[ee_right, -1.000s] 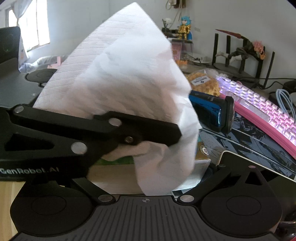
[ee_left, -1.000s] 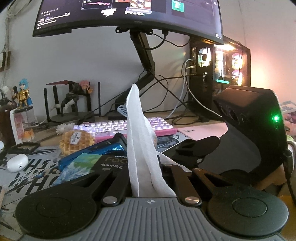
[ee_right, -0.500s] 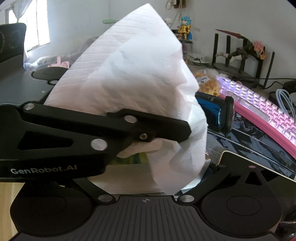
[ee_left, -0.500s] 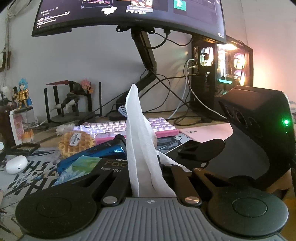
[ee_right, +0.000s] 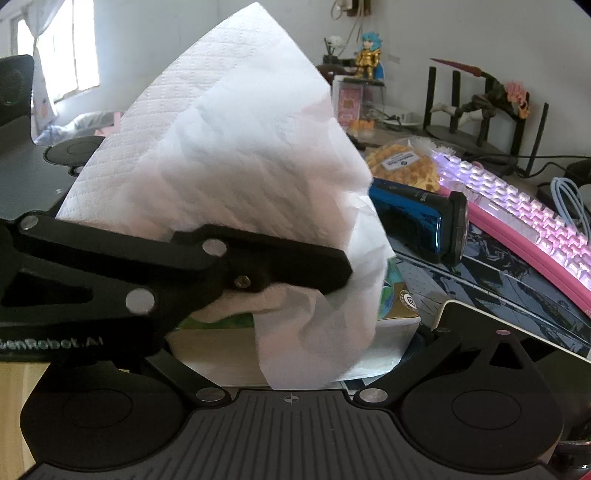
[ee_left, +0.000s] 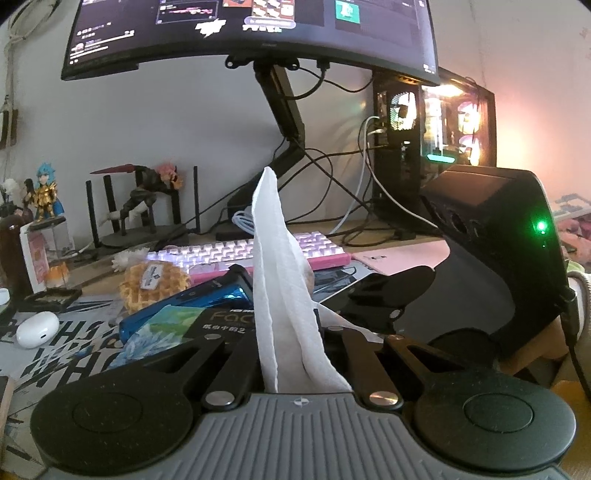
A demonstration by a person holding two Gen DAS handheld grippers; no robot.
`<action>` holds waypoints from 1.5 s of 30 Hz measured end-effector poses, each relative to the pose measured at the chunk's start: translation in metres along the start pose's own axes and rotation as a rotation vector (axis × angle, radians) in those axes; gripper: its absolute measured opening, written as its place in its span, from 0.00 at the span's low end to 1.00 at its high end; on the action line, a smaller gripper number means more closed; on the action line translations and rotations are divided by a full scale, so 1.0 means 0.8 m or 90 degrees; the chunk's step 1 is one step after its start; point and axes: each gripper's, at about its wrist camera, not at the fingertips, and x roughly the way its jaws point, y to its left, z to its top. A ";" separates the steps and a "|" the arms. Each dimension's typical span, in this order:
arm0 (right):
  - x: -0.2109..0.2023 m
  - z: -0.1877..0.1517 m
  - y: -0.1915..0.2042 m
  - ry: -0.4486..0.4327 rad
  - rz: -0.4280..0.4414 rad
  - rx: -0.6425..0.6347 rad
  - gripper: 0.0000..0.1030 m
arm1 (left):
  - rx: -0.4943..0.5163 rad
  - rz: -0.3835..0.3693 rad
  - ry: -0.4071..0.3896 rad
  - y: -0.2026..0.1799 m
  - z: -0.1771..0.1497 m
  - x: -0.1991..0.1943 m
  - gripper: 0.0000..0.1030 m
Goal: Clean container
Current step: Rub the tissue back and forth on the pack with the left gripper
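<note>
While the left gripper (ee_left: 284, 325) has its jaws closed on one white tissue (ee_left: 273, 266), the sheet stands up in the middle of the left wrist view and covers part of the pink keyboard (ee_left: 221, 254) behind it. In the right wrist view this tissue fills the centre and upper left of the frame and hides most of the surface (ee_right: 480, 280).

The right gripper (ee_left: 388, 295) is at the right side of the left wrist view, with its jaws spread open and holding nothing.

Below the tissue lies one dark tissue pack (ee_left: 192, 325). I cannot tell which thing is the container to clean.

Around it I count one blue device (ee_left: 207, 299), one wrapped waffle (ee_left: 155, 280), one white earbud case (ee_left: 37, 328), two figures (ee_left: 46, 195) (ee_left: 147, 192), one monitor (ee_left: 251, 33) at the top, and one lit computer case (ee_left: 436, 147) at the upper right.
</note>
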 end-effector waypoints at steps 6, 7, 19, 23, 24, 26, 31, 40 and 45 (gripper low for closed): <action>0.000 0.000 0.000 0.000 0.000 0.000 1.00 | 0.005 -0.010 0.002 -0.006 0.004 0.011 0.05; 0.000 0.000 0.000 0.000 0.000 0.000 1.00 | 0.005 -0.010 0.002 -0.006 0.004 0.013 0.05; -0.001 0.000 0.000 0.000 0.000 0.000 1.00 | -0.016 0.017 0.001 0.008 0.001 0.008 0.05; -0.001 0.000 0.000 0.000 0.000 0.000 1.00 | -0.017 0.016 0.000 0.011 -0.001 0.001 0.05; -0.001 0.000 0.000 0.000 0.000 0.000 1.00 | -0.015 0.014 0.000 0.010 -0.001 0.001 0.05; -0.001 0.000 0.000 0.000 0.000 0.000 1.00 | -0.011 0.005 -0.001 0.009 0.000 -0.001 0.05; -0.001 0.000 0.000 0.000 0.000 0.000 1.00 | 0.005 -0.014 -0.001 0.001 0.001 0.001 0.05; -0.002 0.000 0.000 0.000 0.000 0.000 1.00 | 0.000 0.001 0.002 -0.001 0.004 0.016 0.05; -0.002 0.000 0.000 0.000 0.000 0.001 1.00 | -0.006 0.008 0.001 0.004 0.003 0.015 0.05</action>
